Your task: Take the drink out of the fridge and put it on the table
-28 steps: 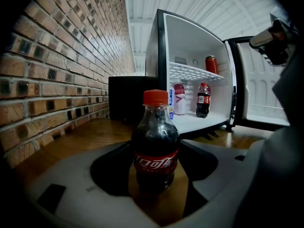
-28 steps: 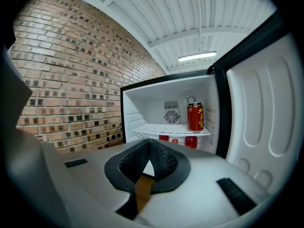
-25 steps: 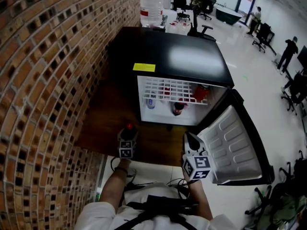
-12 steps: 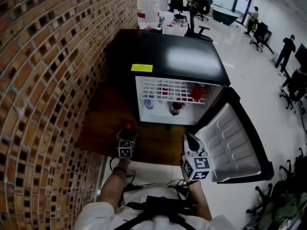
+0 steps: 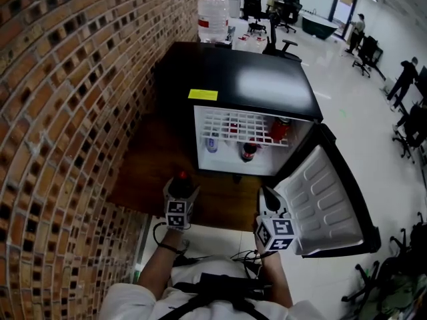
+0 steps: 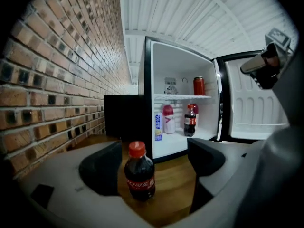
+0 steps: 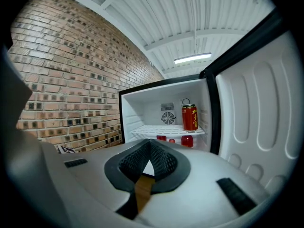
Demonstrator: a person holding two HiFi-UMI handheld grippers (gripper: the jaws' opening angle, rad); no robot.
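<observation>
A small cola bottle (image 6: 139,172) with a red cap (image 5: 181,176) stands upright on the wooden table (image 5: 143,162), in front of the open fridge (image 5: 248,79). My left gripper (image 6: 153,161) is around it. Its jaws are opening, and both pads stand clear of the bottle's sides. My right gripper (image 5: 267,199) hovers to the right, near the fridge door (image 5: 327,199). In the right gripper view, that gripper (image 7: 149,160) is shut with nothing in it.
Inside the fridge are a red can (image 6: 199,86) on the wire shelf, and below it another cola bottle (image 6: 189,121), a pink-topped bottle (image 6: 168,119) and a blue-and-white one (image 6: 158,127). A brick wall (image 5: 67,112) runs along the left. A water jug (image 5: 213,15) stands behind the fridge.
My left gripper's jaws have spread apart and let go of the cola bottle, which stays standing on the table. The right gripper has barely moved.
</observation>
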